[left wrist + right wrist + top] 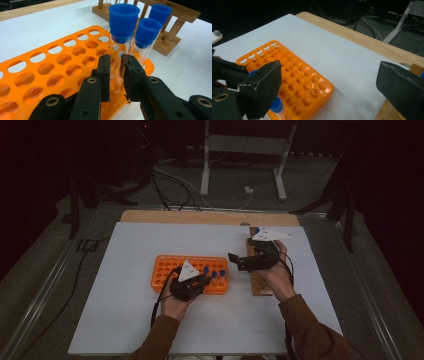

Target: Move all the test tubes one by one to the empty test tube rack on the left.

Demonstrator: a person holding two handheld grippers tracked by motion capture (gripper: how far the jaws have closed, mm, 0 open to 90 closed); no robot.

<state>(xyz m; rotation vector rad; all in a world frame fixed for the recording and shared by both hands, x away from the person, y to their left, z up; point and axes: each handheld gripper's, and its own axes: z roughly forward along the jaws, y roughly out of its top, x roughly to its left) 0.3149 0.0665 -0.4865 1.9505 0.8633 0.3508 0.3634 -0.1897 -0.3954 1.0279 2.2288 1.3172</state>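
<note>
The clear tube [117, 62] with the blue cap stands upright, its long axis vertical and cap on top, in a hole at the right end of the orange rack [167, 265], beside two more blue-capped tubes [147, 35]. The left gripper [196, 285] has its jaws clamped on the tube's glass wall below the cap, the hand reaching forward from the near edge of the tabletop with the wrist low. The right gripper [240, 261] hangs over the wooden stand [260, 282] near the right edge, turned sideways toward the rack, jaws spread wide with nothing between them. The white tabletop [125, 320] has a wooden strip along its far edge; beyond lie a dark floor, cables and white frame legs.
</note>
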